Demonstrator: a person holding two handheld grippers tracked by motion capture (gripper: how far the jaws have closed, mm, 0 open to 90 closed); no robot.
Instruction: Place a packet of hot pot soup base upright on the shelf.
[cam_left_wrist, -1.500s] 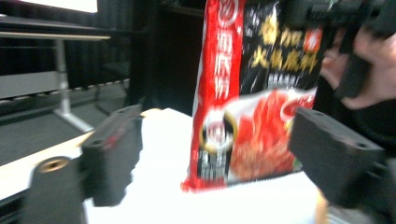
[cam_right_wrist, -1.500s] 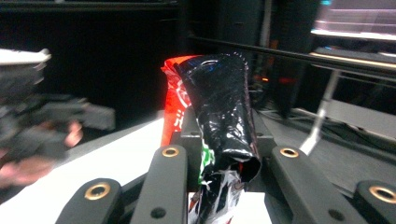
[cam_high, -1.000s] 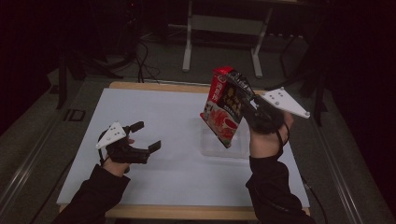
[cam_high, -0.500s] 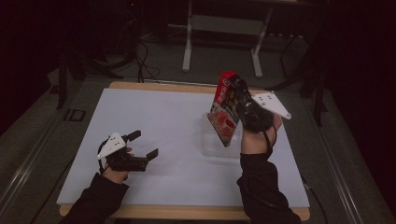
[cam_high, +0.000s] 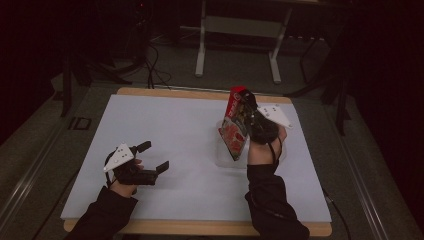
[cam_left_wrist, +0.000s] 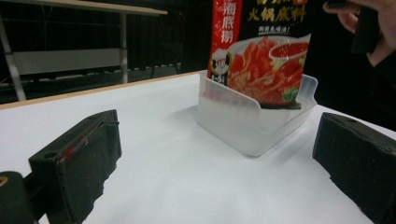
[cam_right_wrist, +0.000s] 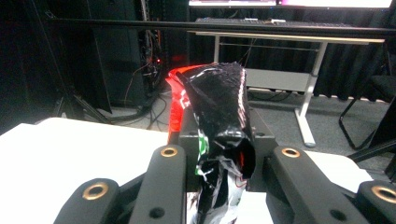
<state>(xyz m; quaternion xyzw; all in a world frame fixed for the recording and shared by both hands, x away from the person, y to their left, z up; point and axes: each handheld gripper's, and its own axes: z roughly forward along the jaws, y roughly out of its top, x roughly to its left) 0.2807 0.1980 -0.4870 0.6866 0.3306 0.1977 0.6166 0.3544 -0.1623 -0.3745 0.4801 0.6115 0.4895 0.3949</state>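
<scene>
A red soup-base pouch (cam_high: 234, 129) printed with tomato broth hangs upright over the right half of the table, and my right gripper (cam_high: 246, 109) is shut on its top edge. In the right gripper view the crumpled black-and-red pouch top (cam_right_wrist: 219, 107) is pinched between the jaws of the right gripper (cam_right_wrist: 224, 161). A clear plastic bin (cam_high: 223, 157) stands under it. In the left gripper view the lower end of the pouch (cam_left_wrist: 261, 60) sits inside the walls of the bin (cam_left_wrist: 233, 123). My left gripper (cam_high: 153, 157) rests low at the front left, open and holding nothing, and points at the bin.
The white table top (cam_high: 165, 125) has a wooden edge (cam_high: 200, 227) at the front and at the back. Beyond the table stand a metal desk frame (cam_high: 240, 30) and cables on the floor (cam_high: 150, 65). A black tripod leg (cam_high: 67, 85) stands to the left.
The right hand has come down and a little left with the pouch, bringing its lower end into the bin. The left hand has sunk slightly toward the front edge of the table.
</scene>
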